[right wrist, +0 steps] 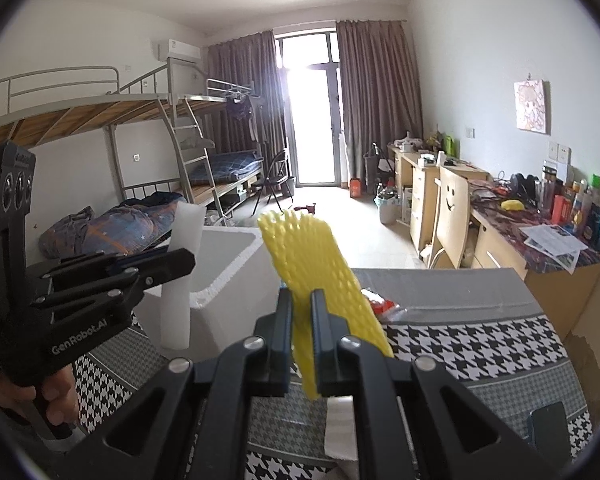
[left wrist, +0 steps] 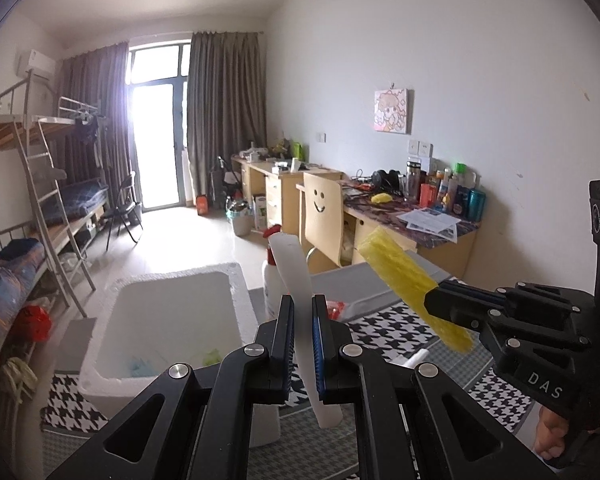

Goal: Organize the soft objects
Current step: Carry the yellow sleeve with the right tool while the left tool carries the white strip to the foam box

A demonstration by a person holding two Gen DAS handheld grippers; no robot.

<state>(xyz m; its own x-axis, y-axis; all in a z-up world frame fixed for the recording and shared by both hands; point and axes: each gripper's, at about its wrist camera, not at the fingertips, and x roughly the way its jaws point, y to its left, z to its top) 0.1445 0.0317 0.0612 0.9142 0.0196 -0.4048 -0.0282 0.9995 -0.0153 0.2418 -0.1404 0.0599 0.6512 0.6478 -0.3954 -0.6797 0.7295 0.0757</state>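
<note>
My left gripper (left wrist: 302, 312) is shut on a white foam strip (left wrist: 290, 268) that stands up between the fingers, beside the white foam box (left wrist: 236, 280). My right gripper (right wrist: 301, 308) is shut on a yellow foam net sleeve (right wrist: 304, 256) and holds it above the table. In the left wrist view the right gripper (left wrist: 428, 300) with the yellow sleeve (left wrist: 400, 276) is at the right. In the right wrist view the left gripper (right wrist: 188, 258) with the white strip (right wrist: 186, 228) is at the left, in front of the box (right wrist: 228, 276).
The houndstooth tablecloth (right wrist: 460, 344) covers the table, with another white foam piece (right wrist: 340, 424) and a red wrapper (right wrist: 380, 304) on it. A spray bottle (left wrist: 272, 276) stands behind the box. Small blue and green items lie inside the box (left wrist: 172, 360). A phone (right wrist: 548, 428) lies at right.
</note>
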